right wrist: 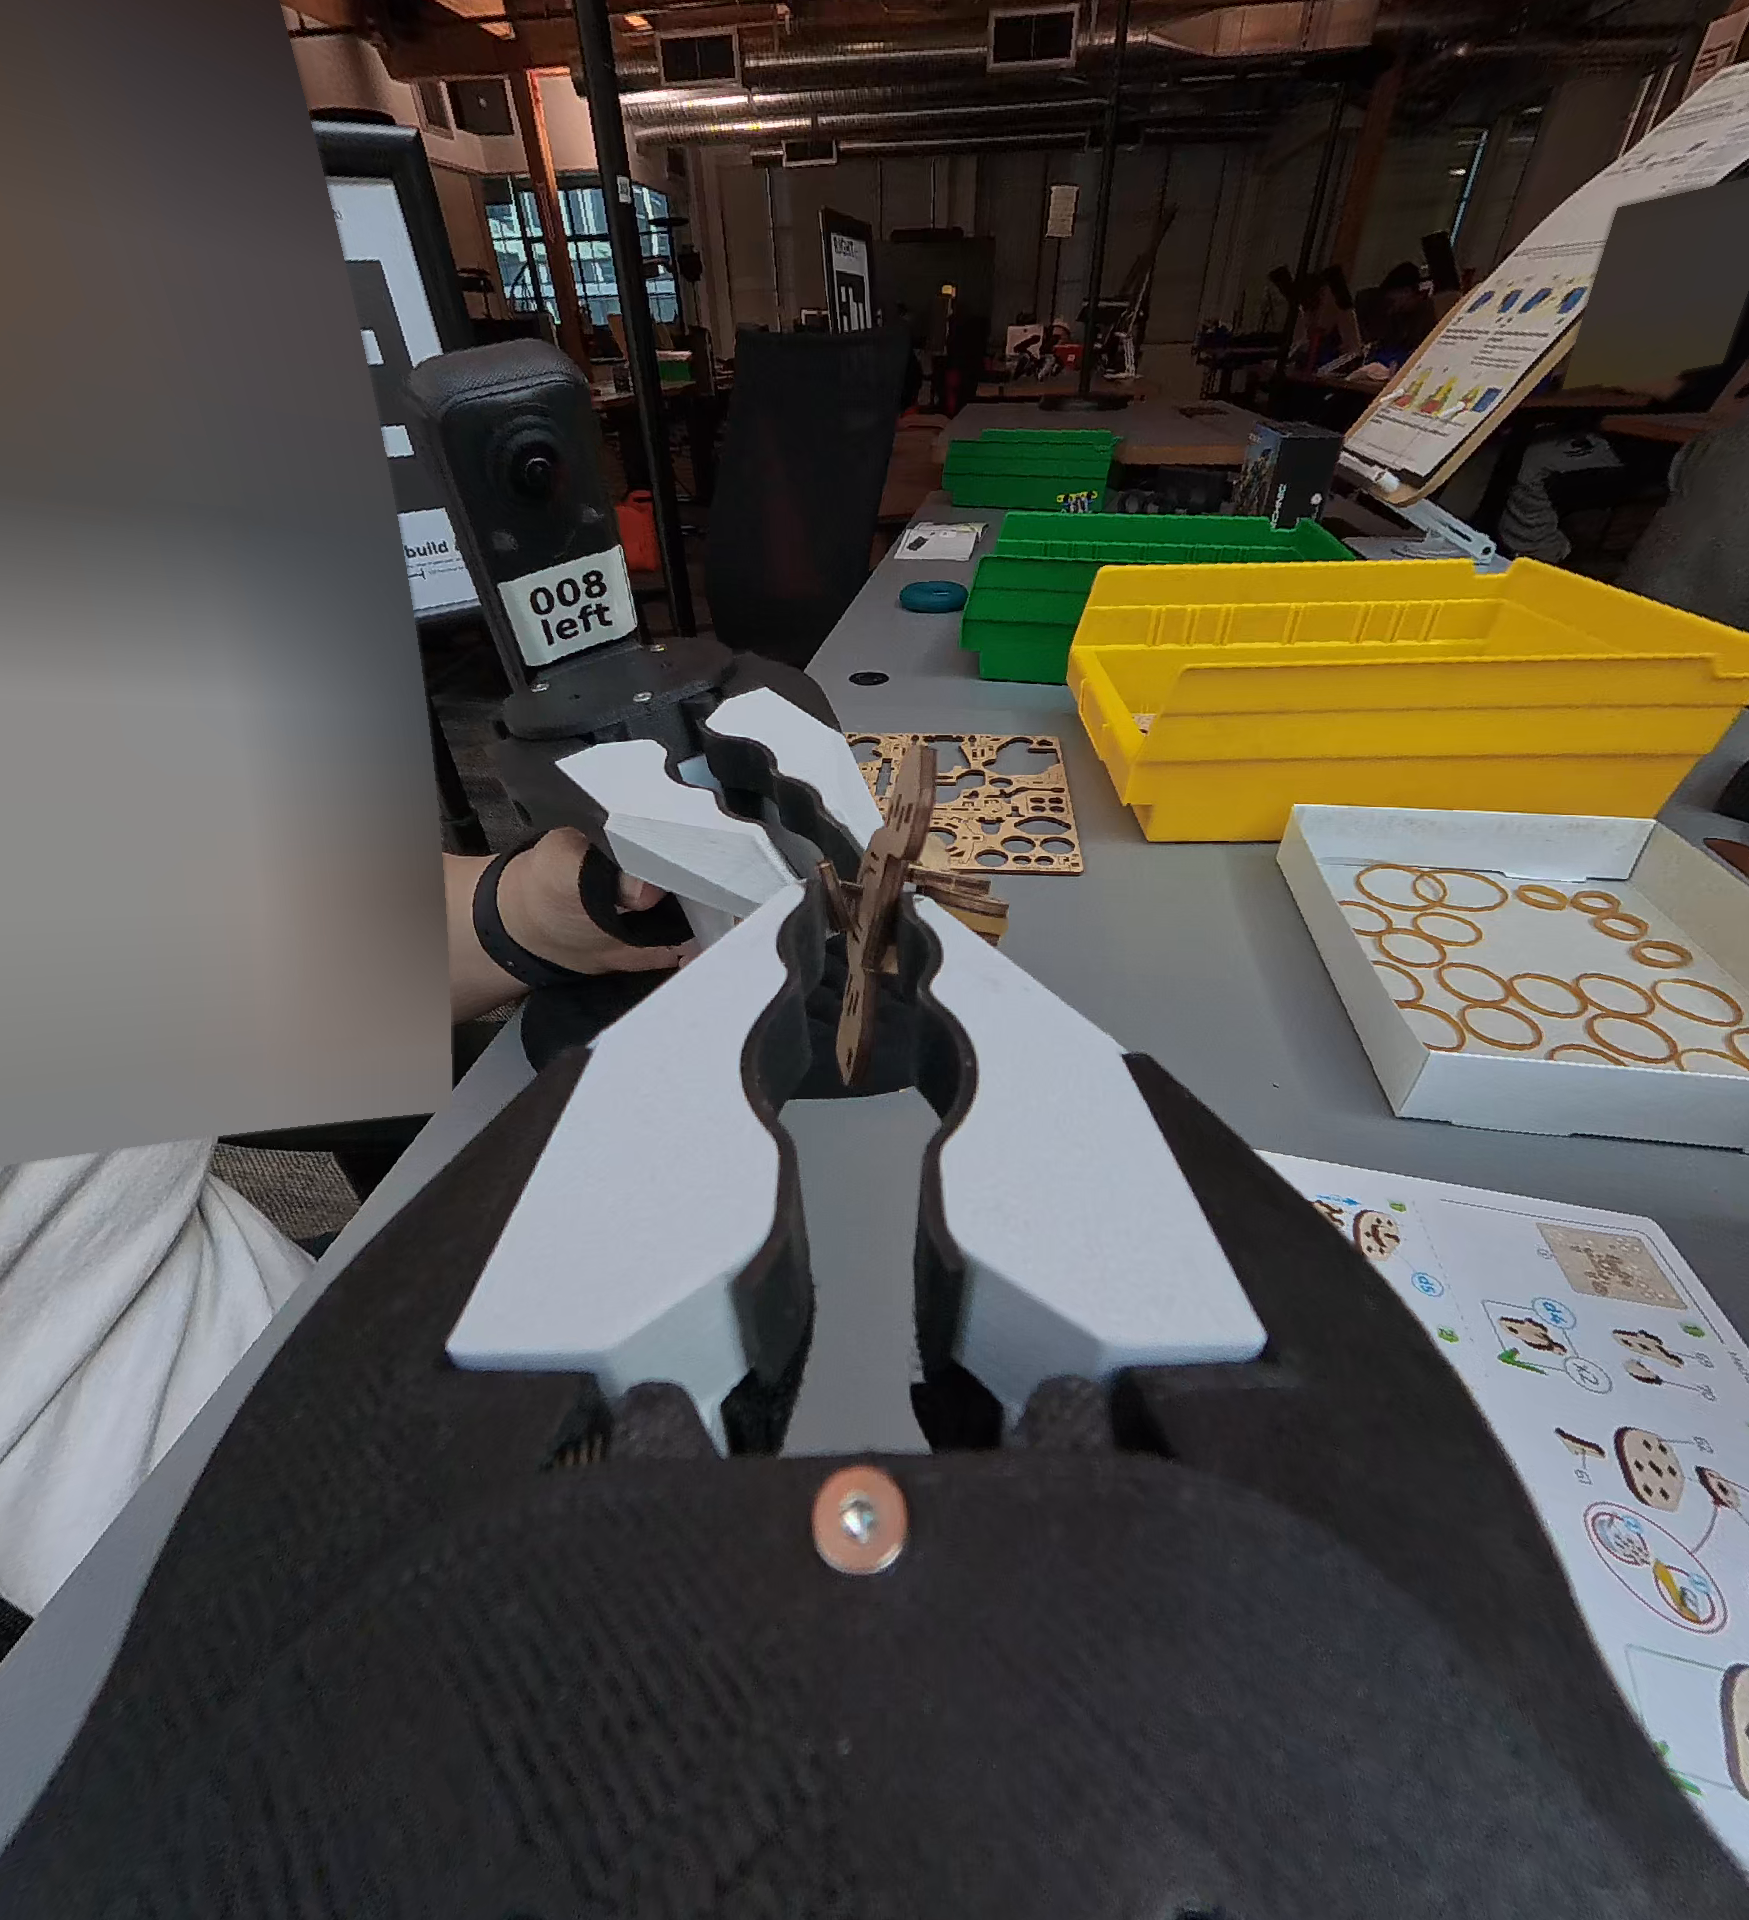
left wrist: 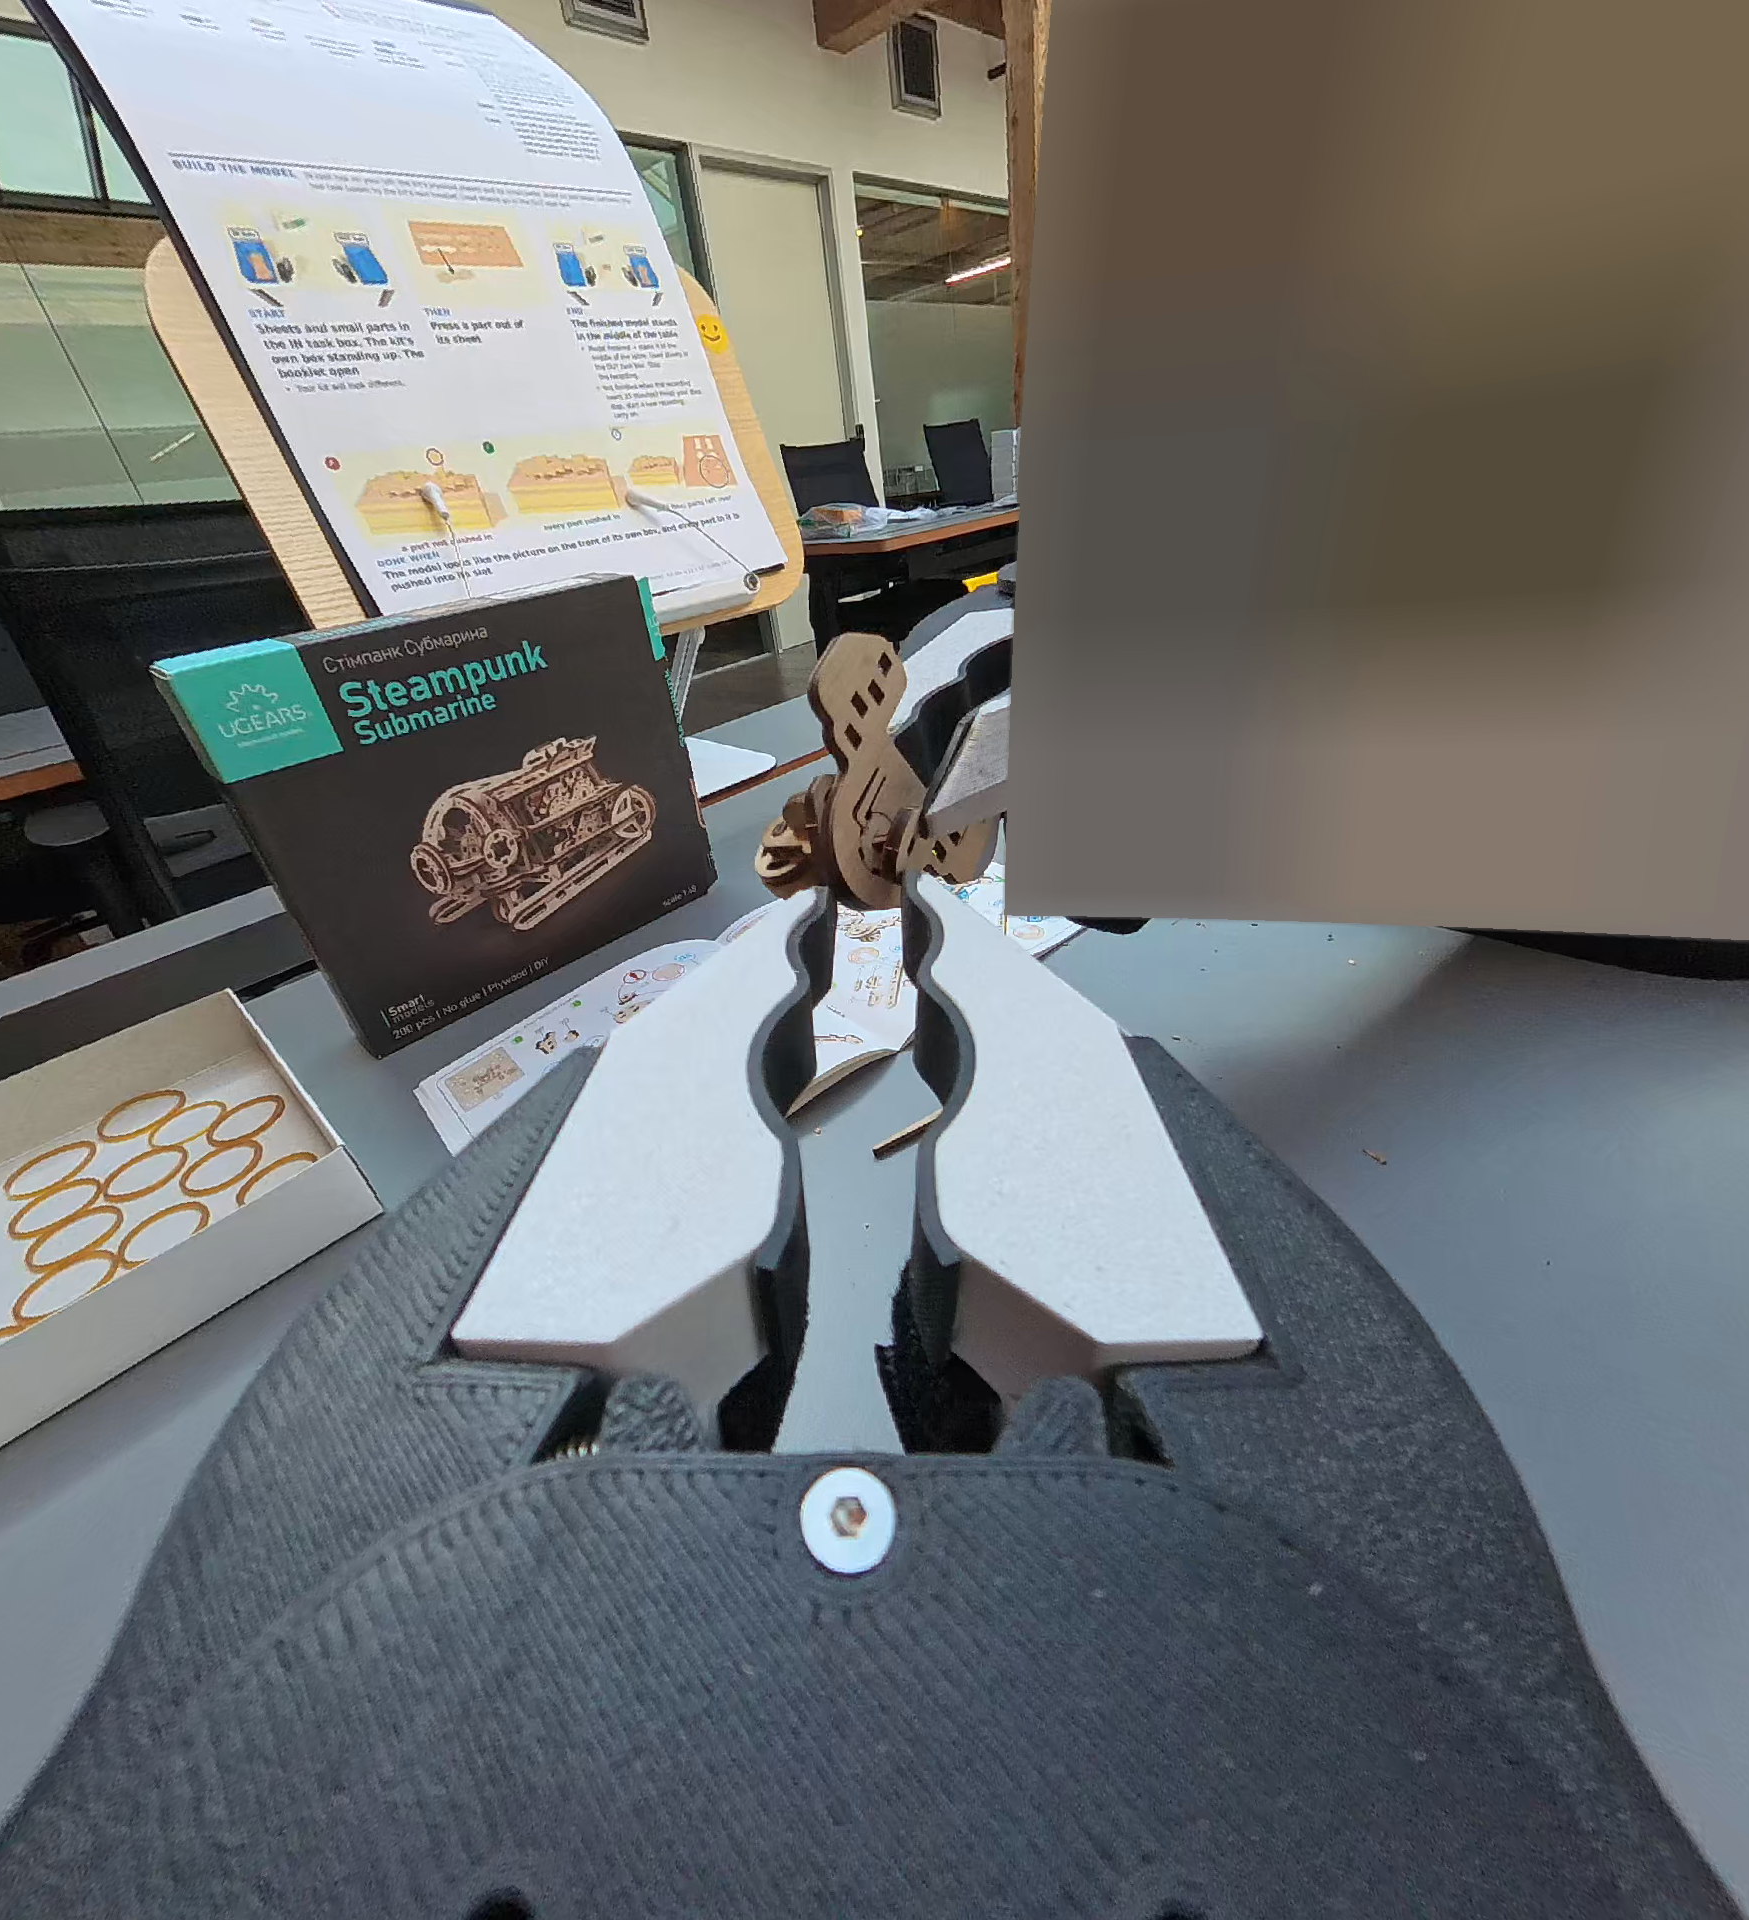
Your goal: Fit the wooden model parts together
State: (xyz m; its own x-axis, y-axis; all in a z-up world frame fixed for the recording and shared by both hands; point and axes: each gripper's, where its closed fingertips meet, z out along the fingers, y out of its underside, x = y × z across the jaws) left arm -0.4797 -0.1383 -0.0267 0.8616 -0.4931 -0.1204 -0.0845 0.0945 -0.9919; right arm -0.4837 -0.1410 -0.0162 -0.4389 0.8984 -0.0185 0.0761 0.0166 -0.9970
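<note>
Both grippers [right wrist: 865, 914] pinching wooden assy [right wrist: 885, 883]

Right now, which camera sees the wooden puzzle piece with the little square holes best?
The left wrist view: the wooden piece faces that camera flat, so its holes and curvy outline show, held up above the table. The right wrist view sees the same piece edge-on between the jaws, a thin strip.

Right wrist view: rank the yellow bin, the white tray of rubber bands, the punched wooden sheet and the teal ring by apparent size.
1. yellow bin
2. white tray, nearer the camera, so its margin is unsure
3. punched wooden sheet
4. teal ring, farthest and clearly smallest
</note>
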